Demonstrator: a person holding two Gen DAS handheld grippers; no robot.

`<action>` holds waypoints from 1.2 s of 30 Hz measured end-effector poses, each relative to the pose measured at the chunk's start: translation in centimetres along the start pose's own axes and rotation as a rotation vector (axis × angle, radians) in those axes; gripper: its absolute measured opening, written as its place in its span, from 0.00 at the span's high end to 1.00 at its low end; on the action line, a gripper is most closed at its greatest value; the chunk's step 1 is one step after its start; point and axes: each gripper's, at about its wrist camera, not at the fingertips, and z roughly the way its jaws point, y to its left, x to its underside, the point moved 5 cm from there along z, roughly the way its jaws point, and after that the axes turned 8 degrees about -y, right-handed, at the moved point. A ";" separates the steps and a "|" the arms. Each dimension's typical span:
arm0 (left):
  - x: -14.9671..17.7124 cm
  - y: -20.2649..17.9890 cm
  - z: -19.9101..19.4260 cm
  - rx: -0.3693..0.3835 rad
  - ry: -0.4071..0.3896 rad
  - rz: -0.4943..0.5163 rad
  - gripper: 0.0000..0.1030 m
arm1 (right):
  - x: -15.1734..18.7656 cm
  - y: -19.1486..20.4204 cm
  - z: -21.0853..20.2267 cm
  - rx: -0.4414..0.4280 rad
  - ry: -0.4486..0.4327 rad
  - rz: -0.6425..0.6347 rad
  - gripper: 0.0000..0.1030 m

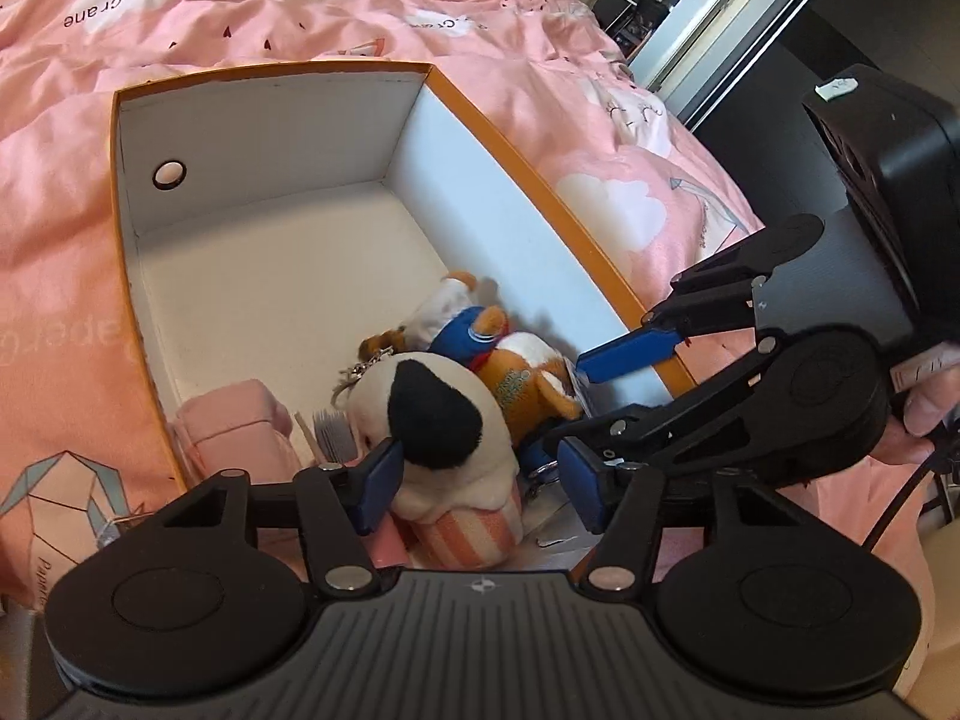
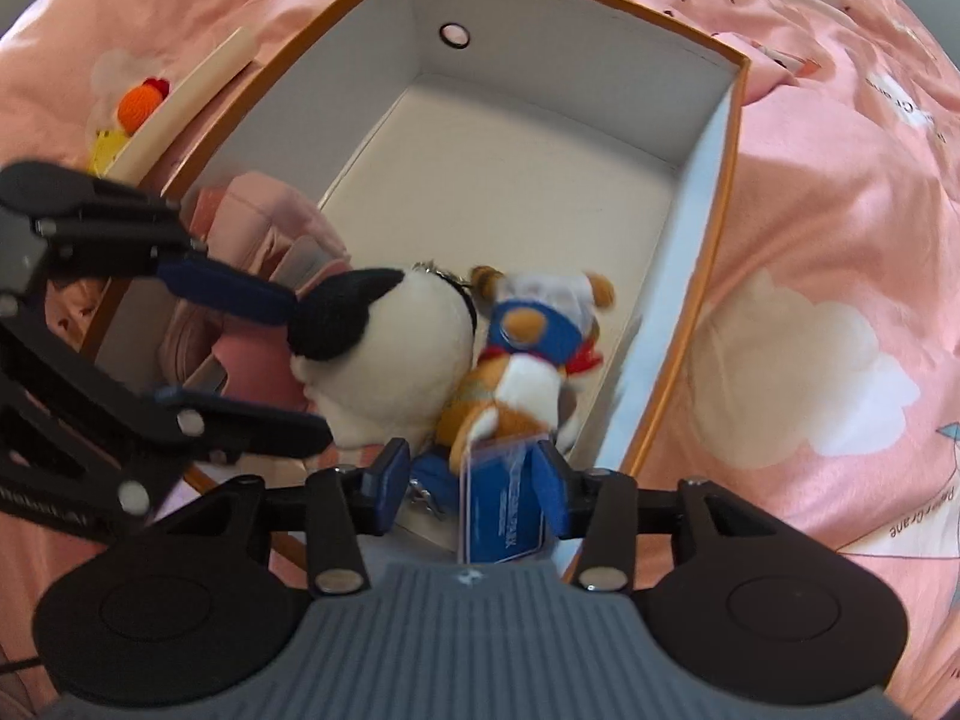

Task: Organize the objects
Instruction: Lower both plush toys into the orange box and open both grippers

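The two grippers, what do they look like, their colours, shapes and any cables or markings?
Both match. The left gripper and right gripper have black linkage arms joined by silver rivets, blue pads on the fingers, and a grey ribbed body flanked by two round black discs, with a small cross-in-circle emblem. The right one carries a boxy black housing bearing a white sticker, and a black cable trails from it.

Soft daylight is illuminating both views evenly. The white-lined orange cardboard box [image 1: 270, 138] is casting interior shadows at frame centre. Fisheye distortion is bending all edges; the right wrist view is showing slight motion blur.
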 end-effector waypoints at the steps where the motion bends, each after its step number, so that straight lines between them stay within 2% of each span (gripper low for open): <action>1: -0.2 0.1 0.0 -0.003 -0.003 -0.001 0.40 | 0.0 0.2 0.1 0.009 0.007 -0.018 0.55; 11: -1.1 0.7 1.6 -0.077 -0.033 -0.023 0.42 | -1.0 1.7 1.6 0.114 -0.003 -0.250 0.51; 15: -1.4 0.8 2.0 -0.081 -0.029 -0.011 0.50 | -1.3 1.5 2.9 0.105 0.015 -0.302 0.53; 16: -1.3 0.8 2.2 -0.083 -0.021 -0.004 0.56 | -1.5 1.4 3.1 0.101 0.020 -0.303 0.53; 19: -1.0 0.9 2.5 -0.084 -0.015 0.004 0.62 | -1.8 0.9 3.3 0.091 0.036 -0.286 0.54; 21: -0.9 0.7 2.6 -0.079 -0.014 0.012 0.64 | -1.8 0.8 3.4 0.098 0.048 -0.274 0.58; 22: -0.9 0.7 2.6 -0.083 -0.015 0.018 0.65 | -1.9 0.6 3.4 0.105 0.058 -0.263 0.63; 25: -0.9 0.8 2.5 -0.093 -0.019 0.018 0.66 | -2.1 0.3 2.8 0.093 0.092 -0.189 0.67; 27: -0.9 1.0 2.4 -0.092 -0.019 0.008 0.66 | -2.2 0.5 2.2 0.062 0.106 -0.175 0.67; 32: -0.8 1.1 2.3 -0.096 -0.024 0.010 0.66 | -2.7 0.7 0.8 0.052 0.157 -0.142 0.67; 36: -0.8 1.1 2.3 -0.101 -0.024 0.000 0.66 | -3.0 0.3 1.4 0.038 0.200 -0.098 0.67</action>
